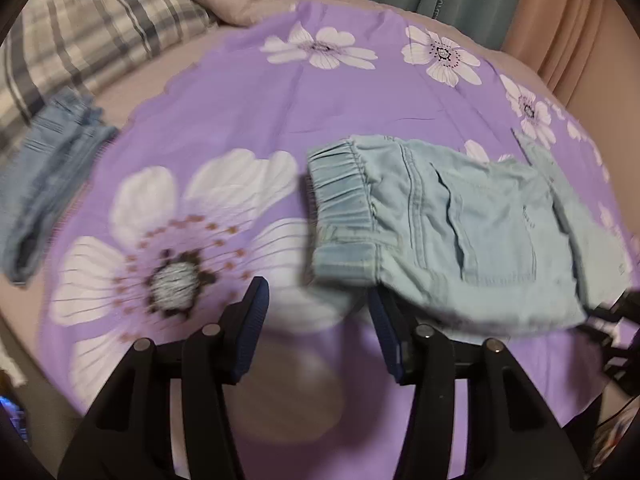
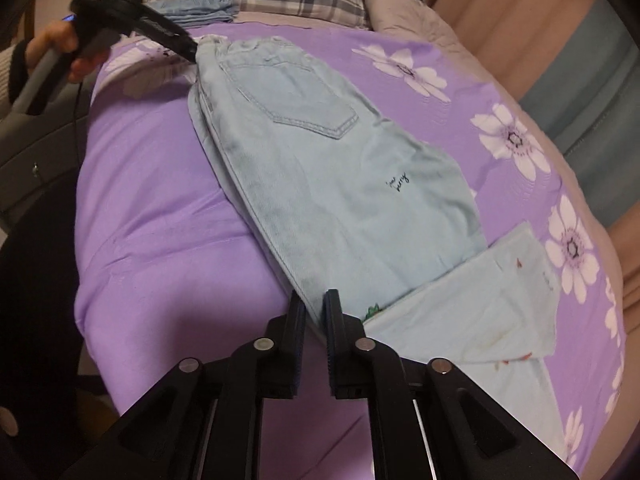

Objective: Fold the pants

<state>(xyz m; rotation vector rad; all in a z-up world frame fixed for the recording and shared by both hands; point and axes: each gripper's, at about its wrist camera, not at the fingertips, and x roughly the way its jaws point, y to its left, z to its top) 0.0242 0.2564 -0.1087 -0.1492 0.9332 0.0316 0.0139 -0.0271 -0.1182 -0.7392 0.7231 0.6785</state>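
A: Starting at the left, the left gripper (image 1: 314,300) stood partly open with nothing between its blue pads, right at the elastic waistband end of the pants (image 1: 452,232).

B: And the pants lay on the bed, on that purple flowered sheet (image 1: 240,112), already doubled leg on leg.

A: Correct. The right wrist view showed them running long across the sheet (image 2: 160,200), back pocket (image 2: 296,96) facing up, hems turned back near the camera.

B: The right gripper (image 2: 314,312)?

A: Its jaws were almost closed, only a narrow slot between them. The near edge of the pants sat right at the tips, but I couldn't tell whether any cloth was actually pinched.

B: So where could it go wrong?

A: I'd say the waistband. It was gathered, ribbed and thick, so a half-open gripper could catch just the top layer and peel the two legs apart on the lift.

B: And the right side?

A: If that gripper had little or no cloth, the folded hem could slip and drag. The sheet looked soft and loose, so it might bunch up and come along too.

B: Texture-wise?

A: Pale blue denim, fairly stiff, stitched seams, small dark script on one leg. Smooth thin cotton underneath. Further back were a plaid pillow (image 1: 100,28) and another folded blue garment (image 1: 48,176) at the far left.
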